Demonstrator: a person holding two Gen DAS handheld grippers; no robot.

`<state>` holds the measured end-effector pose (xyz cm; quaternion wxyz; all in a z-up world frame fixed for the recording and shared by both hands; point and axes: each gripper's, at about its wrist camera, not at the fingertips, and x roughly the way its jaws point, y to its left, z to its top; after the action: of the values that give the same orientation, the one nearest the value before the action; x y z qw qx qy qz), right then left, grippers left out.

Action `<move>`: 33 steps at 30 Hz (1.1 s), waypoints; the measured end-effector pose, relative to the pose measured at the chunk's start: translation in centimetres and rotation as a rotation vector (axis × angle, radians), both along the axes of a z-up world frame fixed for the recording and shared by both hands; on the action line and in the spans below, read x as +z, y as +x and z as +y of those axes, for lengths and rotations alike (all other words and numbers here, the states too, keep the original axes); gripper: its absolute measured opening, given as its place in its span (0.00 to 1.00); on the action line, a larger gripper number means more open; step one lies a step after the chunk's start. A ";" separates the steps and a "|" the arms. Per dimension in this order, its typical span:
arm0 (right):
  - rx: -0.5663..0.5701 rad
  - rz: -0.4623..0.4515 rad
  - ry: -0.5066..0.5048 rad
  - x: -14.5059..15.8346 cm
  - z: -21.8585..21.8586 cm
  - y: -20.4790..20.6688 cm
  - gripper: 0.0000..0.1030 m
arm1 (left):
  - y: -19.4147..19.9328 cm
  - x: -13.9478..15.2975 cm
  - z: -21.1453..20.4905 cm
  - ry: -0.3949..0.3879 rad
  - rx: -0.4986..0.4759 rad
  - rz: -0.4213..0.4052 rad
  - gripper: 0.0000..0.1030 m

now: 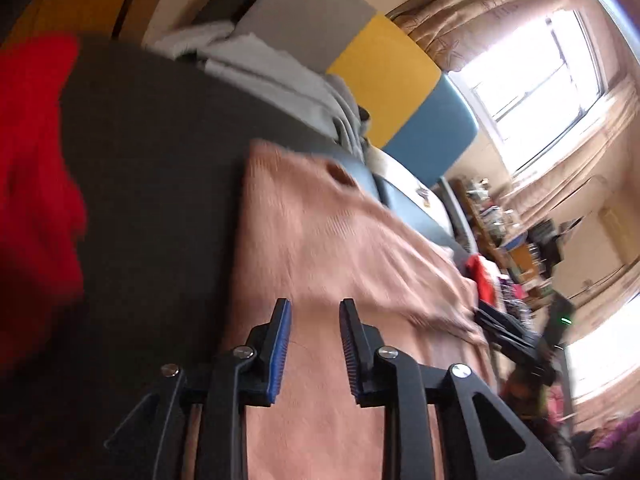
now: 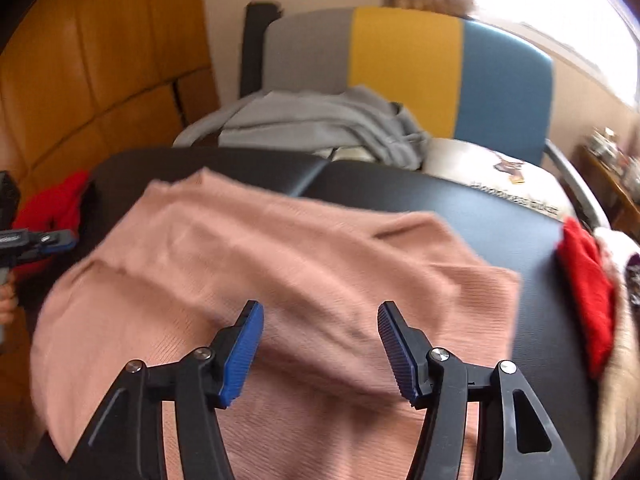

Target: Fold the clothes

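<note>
Pink sweater – ribbed knit, matt.

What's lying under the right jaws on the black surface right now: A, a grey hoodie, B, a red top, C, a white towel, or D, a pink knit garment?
D: the pink knit garment is spread on the black surface directly beneath the open right gripper, with nothing between its jaws.
</note>
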<state>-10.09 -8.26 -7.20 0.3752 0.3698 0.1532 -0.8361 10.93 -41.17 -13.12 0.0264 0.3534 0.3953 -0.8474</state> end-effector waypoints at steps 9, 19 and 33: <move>-0.110 -0.093 -0.069 -1.2 1.6 -2.4 0.64 | -3.2 -3.8 0.3 0.207 0.245 0.022 0.58; -0.132 -0.062 -0.097 -0.7 2.2 -2.7 0.65 | -1.8 -3.5 -1.1 0.194 0.439 0.106 0.09; -0.161 -0.139 -0.151 -2.2 3.0 -3.0 0.65 | 1.4 -6.4 -2.8 0.194 0.442 0.052 0.22</move>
<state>-13.06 -5.30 -9.42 0.3433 0.4085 0.0332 -0.8451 12.37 -44.02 -19.52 0.1669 0.2374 0.5431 -0.7880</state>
